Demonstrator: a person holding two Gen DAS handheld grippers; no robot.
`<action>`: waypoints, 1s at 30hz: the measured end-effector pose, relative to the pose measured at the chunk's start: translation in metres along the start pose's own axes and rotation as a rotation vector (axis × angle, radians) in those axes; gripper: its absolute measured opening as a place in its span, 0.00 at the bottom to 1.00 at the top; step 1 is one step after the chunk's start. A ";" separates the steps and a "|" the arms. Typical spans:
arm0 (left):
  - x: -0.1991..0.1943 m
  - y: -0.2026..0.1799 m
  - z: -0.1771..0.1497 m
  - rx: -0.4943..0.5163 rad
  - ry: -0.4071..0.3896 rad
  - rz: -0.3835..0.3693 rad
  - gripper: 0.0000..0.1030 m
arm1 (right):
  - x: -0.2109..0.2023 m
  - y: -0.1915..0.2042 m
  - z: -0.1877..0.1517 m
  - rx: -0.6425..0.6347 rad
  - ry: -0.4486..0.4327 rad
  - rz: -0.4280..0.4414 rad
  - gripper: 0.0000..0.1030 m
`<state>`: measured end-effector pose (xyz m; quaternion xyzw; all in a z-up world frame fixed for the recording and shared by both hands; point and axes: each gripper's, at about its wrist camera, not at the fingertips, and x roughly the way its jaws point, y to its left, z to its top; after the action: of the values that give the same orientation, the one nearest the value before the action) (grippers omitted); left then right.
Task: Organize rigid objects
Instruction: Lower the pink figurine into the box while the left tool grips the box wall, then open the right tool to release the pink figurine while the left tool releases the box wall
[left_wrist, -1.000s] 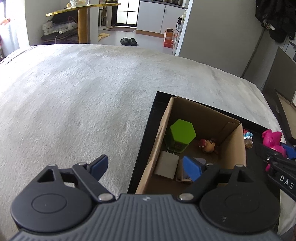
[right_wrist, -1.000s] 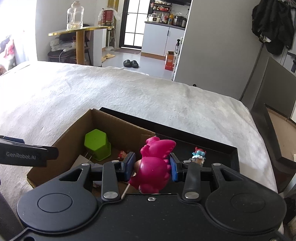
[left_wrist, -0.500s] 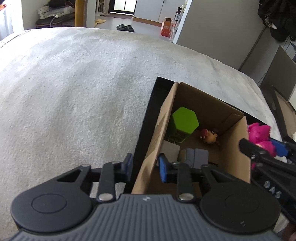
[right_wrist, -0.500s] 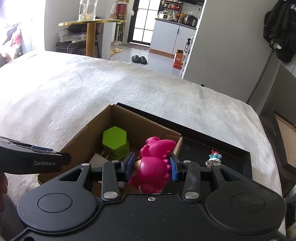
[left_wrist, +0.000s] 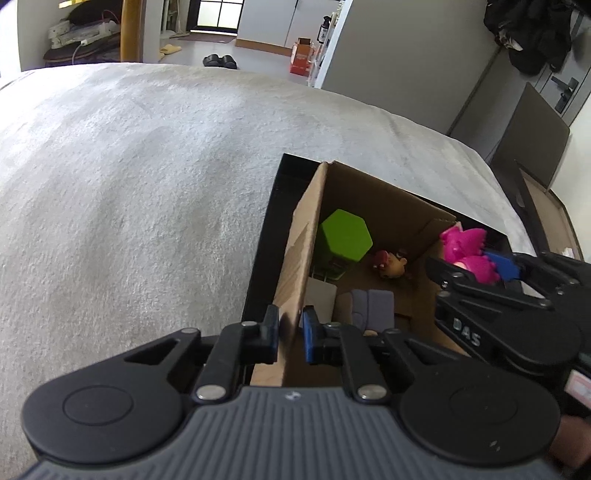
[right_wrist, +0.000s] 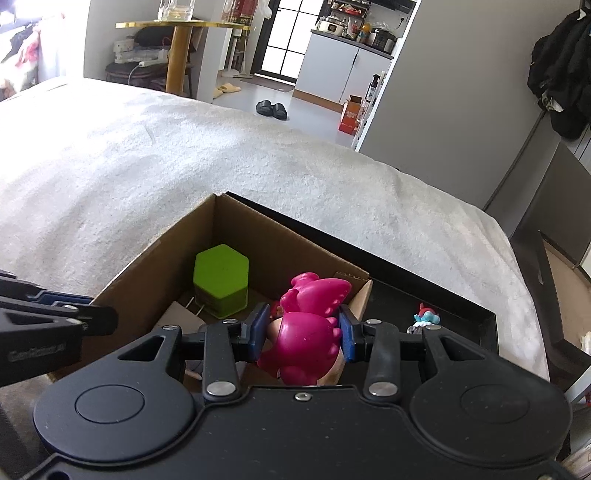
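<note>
Cardboard box (left_wrist: 373, 192) left wall pinched by left gripper (left_wrist: 290, 334), jaws just closed on it | right gripper (right_wrist: 302, 328) clamps pink toy (right_wrist: 308, 325) above box's right edge | open blanket (left_wrist: 129, 192) left of box

left wrist view: white letters "DAS" on the side of the black right gripper (left_wrist: 476, 258) | right wrist view: pale, blurred lettering on the side of the black left gripper (right_wrist: 79, 314), reading roughly "GenRobot.AI" | red carton (right_wrist: 351, 114) on the floor: print too small to read
</note>
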<state>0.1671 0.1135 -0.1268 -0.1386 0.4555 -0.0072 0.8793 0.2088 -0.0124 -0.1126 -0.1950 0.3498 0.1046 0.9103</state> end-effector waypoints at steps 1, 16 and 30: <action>0.000 0.000 0.000 0.002 0.006 -0.005 0.12 | 0.001 0.001 0.000 -0.006 0.000 -0.009 0.42; 0.000 0.000 -0.001 -0.001 0.018 0.028 0.16 | -0.030 -0.029 -0.018 0.023 -0.043 -0.066 0.53; -0.018 -0.006 0.000 0.004 -0.059 0.080 0.57 | -0.027 -0.059 -0.033 0.064 -0.059 -0.055 0.70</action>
<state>0.1576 0.1101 -0.1108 -0.1186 0.4346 0.0312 0.8922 0.1887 -0.0813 -0.0996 -0.1723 0.3205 0.0739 0.9285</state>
